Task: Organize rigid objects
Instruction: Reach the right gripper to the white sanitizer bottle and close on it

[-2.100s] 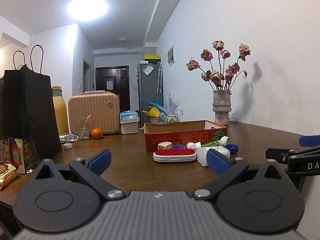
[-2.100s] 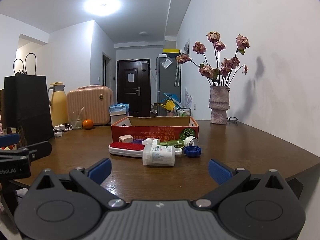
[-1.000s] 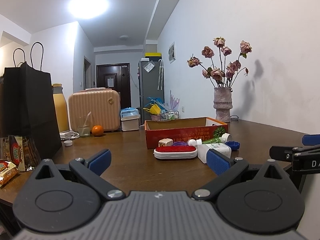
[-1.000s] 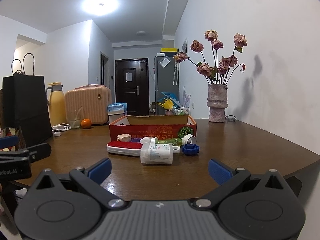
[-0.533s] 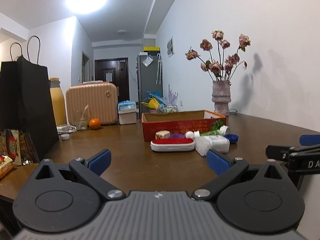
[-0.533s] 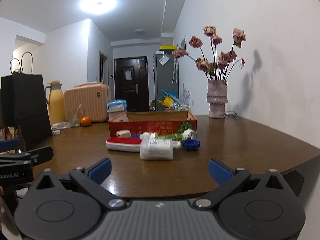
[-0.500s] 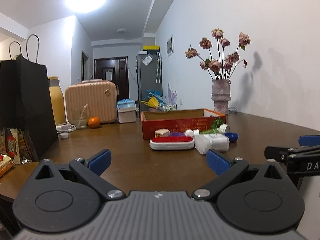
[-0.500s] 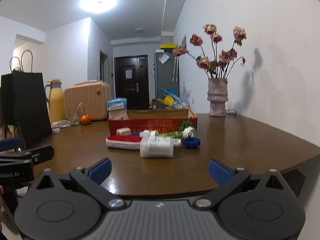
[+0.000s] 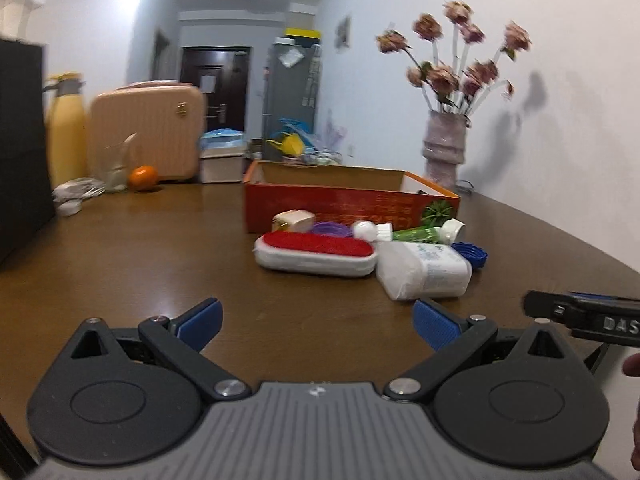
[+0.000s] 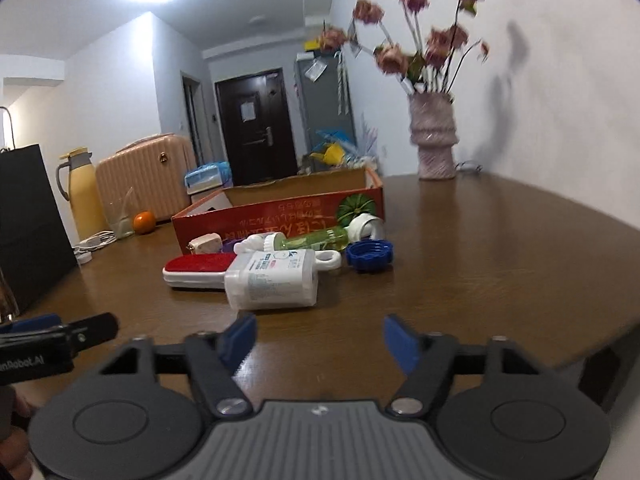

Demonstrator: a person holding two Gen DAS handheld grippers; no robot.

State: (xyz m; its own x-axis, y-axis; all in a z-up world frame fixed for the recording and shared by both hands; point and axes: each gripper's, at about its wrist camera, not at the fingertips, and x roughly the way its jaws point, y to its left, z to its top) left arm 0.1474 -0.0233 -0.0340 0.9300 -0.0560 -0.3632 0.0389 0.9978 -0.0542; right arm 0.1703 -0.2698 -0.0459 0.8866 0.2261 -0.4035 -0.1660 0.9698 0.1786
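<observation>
Brown bench (image 10: 500, 240) carries all items. Red cardboard box (image 10: 280, 216) stands open-topped at centre, and the loose things lie just in front of it: white lint brush with red pad (image 9: 316, 254), white bottle (image 10: 272, 280) on its side touching the brush, green tube (image 10: 316, 238) behind the bottle, blue cap (image 10: 370, 256) to its right. Left tongs (image 9: 316, 322) stand wide, nothing between them. Right tongs (image 10: 320, 340) are closing, empty, just short of the bottle
</observation>
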